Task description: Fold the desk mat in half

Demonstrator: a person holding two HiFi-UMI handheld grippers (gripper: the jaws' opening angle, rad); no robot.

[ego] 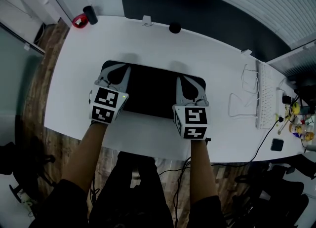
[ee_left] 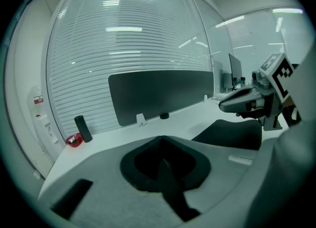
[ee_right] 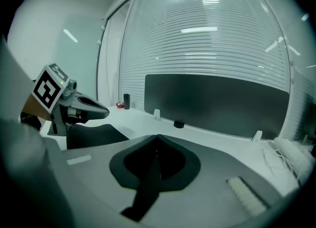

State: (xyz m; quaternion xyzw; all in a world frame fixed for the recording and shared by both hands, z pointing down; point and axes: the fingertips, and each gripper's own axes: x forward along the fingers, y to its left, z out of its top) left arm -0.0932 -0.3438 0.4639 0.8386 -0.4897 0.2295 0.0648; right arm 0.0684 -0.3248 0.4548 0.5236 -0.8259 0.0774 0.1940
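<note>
Head view first: the black rectangular desk mat (ego: 150, 91) sits on the white desk (ego: 148, 44), roughly centred left to right and closer to the near edge than the far one. The left gripper (ego: 114, 75) is over the mat's near-left corner and the right gripper (ego: 189, 85) is over its near-right corner, both pointing away from the person. Along the desk's far edge there's a dark upright divider panel (ego: 197, 10), with a black cylinder (ego: 90, 15) and a small red thing (ego: 80, 21) at the far-left corner. A white keyboard (ego: 264, 94) lies along the right edge.

Left gripper view: the jaws are clamped together at the tips, with a thin dark strip pinched between them. I'm pretty sure that's the mat's edge. Off to the right you can see the other gripper, and the mat sloping up to it, so that side looks raised off the desk.

Right gripper view: same deal. The jaws are clenched, with a dark strip caught between them, and the left gripper is visible off to the left with black mat under it.

So my read is that this is the very start of the fold: both near corners are grabbed and the near edge is just coming up. Next, both hands need to carry that edge up and over toward the far edge at the same pace, so the mat doesn't skew. Then it's line up the corners, lay it flat and only then let go.
</note>
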